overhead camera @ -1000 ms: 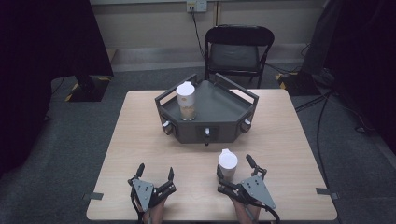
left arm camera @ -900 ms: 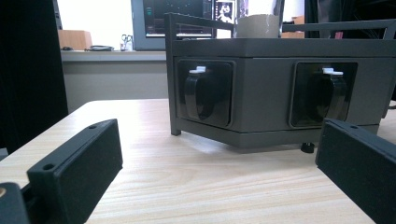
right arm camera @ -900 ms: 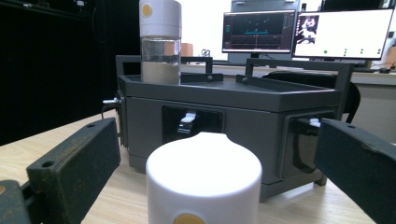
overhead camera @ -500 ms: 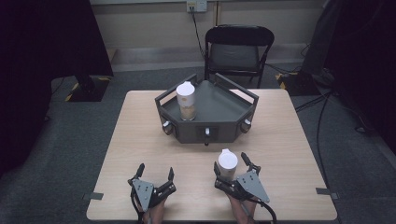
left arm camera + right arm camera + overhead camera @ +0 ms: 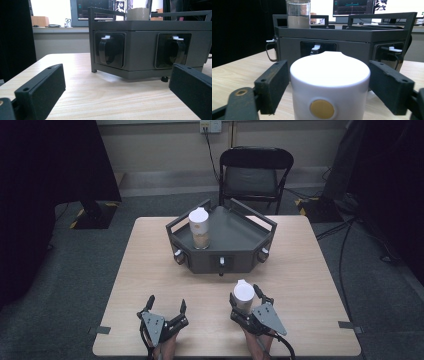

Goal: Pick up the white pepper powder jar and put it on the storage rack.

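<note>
White-lidded container [image 5: 243,294]: upright near the surface's [image 5: 150,270] front edge, right of centre, between the right gripper's [image 5: 245,301] spread jaws; contact apparently absent, hard to confirm. Left gripper [image 5: 166,307]: jaws open, empty, front-left. Second container [image 5: 199,227]: stands in grey tray [image 5: 240,232], rear centre.

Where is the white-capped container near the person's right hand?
In the high view the white-capped container stands on the table's near right part, between the right gripper jaws, in front of the grey tray.

Tray [image 5: 235,247] mid-table [image 5: 310,270], jar [image 5: 200,227] on its left, capped container [image 5: 243,295] before it, chair [image 5: 256,175] behind.
</note>
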Tool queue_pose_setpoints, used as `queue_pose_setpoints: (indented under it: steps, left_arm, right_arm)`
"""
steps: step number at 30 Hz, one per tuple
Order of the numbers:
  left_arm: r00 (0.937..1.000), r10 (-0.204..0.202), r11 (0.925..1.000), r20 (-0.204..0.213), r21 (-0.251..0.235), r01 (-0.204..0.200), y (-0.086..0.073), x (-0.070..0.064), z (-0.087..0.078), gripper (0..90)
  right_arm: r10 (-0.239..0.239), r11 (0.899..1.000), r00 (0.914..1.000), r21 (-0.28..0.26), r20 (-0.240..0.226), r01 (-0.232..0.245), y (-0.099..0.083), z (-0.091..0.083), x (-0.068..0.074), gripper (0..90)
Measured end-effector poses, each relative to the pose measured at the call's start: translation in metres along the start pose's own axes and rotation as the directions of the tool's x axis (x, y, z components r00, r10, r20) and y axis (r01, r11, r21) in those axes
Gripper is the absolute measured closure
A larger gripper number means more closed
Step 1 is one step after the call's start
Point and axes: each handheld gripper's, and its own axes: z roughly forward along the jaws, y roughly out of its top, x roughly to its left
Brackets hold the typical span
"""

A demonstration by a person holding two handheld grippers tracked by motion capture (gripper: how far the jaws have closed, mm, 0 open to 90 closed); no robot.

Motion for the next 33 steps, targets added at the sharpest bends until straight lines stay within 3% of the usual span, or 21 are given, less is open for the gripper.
queue_pose_setpoints:
  steps: [14,33]
  left_arm:
    - [1.0000,0.000,1.0000,0.000,0.000,0.000,0.0000,0.0000,0.0000,0.0]
    - [1.0000,0.000,1.0000,0.000,0.000,0.000,0.0000,0.0000,0.0000,0.0]
  right_arm:
    - [0.010,1.000,0.9999,0.024,-0.007,-0.010,-0.0046,0.0012,-0.0015,29.5]
    - [0.008,1.000,0.9999,0.023,-0.010,-0.008,-0.0027,0.0009,-0.0013,30.2]
